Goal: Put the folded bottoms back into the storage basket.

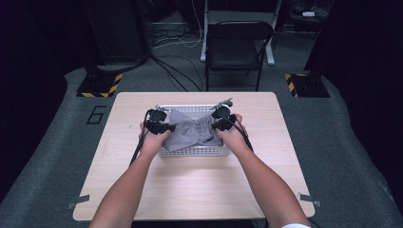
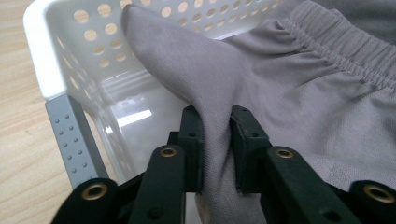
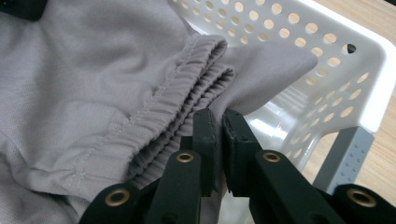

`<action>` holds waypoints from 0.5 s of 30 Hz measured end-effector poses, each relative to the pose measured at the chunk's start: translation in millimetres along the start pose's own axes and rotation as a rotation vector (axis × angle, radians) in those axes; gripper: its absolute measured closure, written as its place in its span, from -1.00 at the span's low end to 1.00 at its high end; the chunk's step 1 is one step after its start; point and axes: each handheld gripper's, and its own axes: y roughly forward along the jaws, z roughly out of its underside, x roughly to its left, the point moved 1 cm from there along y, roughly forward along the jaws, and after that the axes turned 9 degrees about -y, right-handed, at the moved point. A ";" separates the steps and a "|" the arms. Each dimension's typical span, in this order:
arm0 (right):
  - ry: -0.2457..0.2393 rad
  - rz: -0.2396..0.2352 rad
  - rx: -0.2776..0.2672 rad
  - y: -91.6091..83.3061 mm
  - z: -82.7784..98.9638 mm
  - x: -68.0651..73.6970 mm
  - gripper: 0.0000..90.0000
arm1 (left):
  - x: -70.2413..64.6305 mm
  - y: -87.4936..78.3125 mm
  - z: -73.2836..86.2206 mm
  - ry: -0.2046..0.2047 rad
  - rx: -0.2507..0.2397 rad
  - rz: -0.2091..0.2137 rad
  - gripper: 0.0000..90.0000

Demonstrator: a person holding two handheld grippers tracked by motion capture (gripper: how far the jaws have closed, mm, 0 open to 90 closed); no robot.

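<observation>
A grey garment [image 1: 192,133] with an elastic waistband lies across a white perforated basket [image 1: 195,153] at the middle of the wooden table. My left gripper [image 1: 167,128] is at the basket's left end, shut on a fold of the garment [image 2: 280,93], which is pinched between its jaws [image 2: 217,114] over the basket's corner [image 2: 39,51]. My right gripper [image 1: 216,124] is at the right end. In the right gripper view its jaws [image 3: 219,119] are shut on the garment [image 3: 93,84] just beside the gathered waistband, above the basket's wall [image 3: 369,60].
The table [image 1: 190,190] has bare wood in front of the basket and to both sides. Behind the table stands a black folding chair [image 1: 237,47]. Cables run over the floor, and yellow-black striped stand bases [image 1: 100,85] sit at the back left and right.
</observation>
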 end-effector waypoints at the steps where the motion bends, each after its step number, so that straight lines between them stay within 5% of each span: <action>1: 0.005 0.002 -0.001 0.6 0.3 0.4 0.76 | 0.2 -0.3 0.6 -0.008 0.006 0.003 0.47; 6: 0.010 -0.001 -0.013 0.6 2.6 0.9 0.34 | -1.0 -6.4 2.3 0.003 -0.001 -0.010 0.07; 15: 0.031 -0.010 -0.075 -23.6 8.4 5.8 0.01 | -4.2 -36.9 10.5 -0.011 -0.042 0.038 -0.12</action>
